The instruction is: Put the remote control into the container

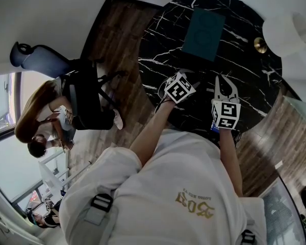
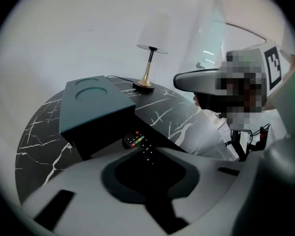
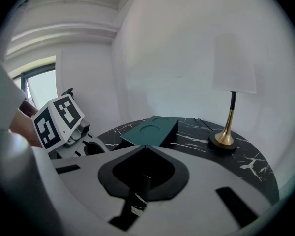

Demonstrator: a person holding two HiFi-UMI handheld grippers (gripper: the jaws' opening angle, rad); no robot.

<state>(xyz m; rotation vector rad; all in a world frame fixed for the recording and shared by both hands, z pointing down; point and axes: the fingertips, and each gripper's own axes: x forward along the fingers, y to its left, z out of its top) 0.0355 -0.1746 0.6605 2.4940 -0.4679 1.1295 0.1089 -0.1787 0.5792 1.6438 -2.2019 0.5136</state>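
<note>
a: two things to settle. first, where to find the remote control (image 2: 139,142)?
b: flat on the black marble surface (image 2: 39,141), just beside the teal container (image 2: 96,109), button side up. sits between the fingers (image 2: 78,181) of the left gripper (image 2: 143,151), pinched across its width as far as can be told, with coloured keys poking out past the tips.
a: and the right gripper (image 3: 145,146)?
b: empty. fingers (image 3: 221,181) pressed together at the tips, hovering beside the left one, clear of the container.
a: second, how likely to handle?
b: probably light and rigid, being a slim plastic bar. smooth along the sides, so could slip or swivel if caught at one end only. better to take hold on the long edges near the middle, never on the keys, and to keep it level.
a: anything awkward about the drop?
b: possibly. can see only a closed-looking top with two round recesses on the container, and cannot find an opening from here. may call for lifting or opening something before lowering the remote in.
</note>
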